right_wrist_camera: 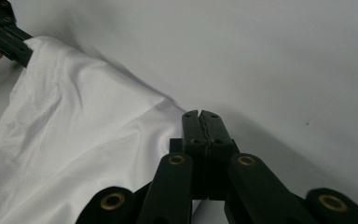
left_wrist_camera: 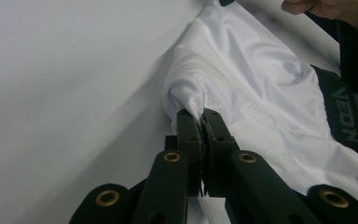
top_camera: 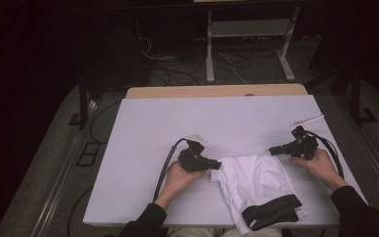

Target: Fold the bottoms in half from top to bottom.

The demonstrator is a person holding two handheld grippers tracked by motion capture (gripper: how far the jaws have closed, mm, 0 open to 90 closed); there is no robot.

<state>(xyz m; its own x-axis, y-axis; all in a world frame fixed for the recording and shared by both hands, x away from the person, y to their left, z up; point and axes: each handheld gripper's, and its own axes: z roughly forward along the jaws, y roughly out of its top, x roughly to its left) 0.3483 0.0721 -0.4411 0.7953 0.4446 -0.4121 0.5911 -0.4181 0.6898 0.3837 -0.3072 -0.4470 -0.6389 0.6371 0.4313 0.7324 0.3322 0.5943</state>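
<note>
A white mesh garment point(top_camera: 254, 180) with a black waistband point(top_camera: 271, 212) lies crumpled on the white table point(top_camera: 202, 118), near the front edge. My left gripper point(top_camera: 218, 164) points right and is shut on the garment's far-left corner. In the left gripper view, that gripper point(left_wrist_camera: 201, 114) pinches a bunched fold of the white cloth point(left_wrist_camera: 261, 93), and the lettered waistband point(left_wrist_camera: 349, 121) lies to the right. My right gripper point(top_camera: 271, 150) points left at the far-right corner. Seen close in its own view, the right gripper point(right_wrist_camera: 200, 114) has its jaws pressed together on the cloth's edge point(right_wrist_camera: 74, 140).
A thin white strip point(top_camera: 306, 120) lies on the table's right side, behind my right hand. A wooden edge point(top_camera: 217, 91) runs along the table's far side. Beyond it stand a metal frame point(top_camera: 246, 44) and floor cables point(top_camera: 177, 74).
</note>
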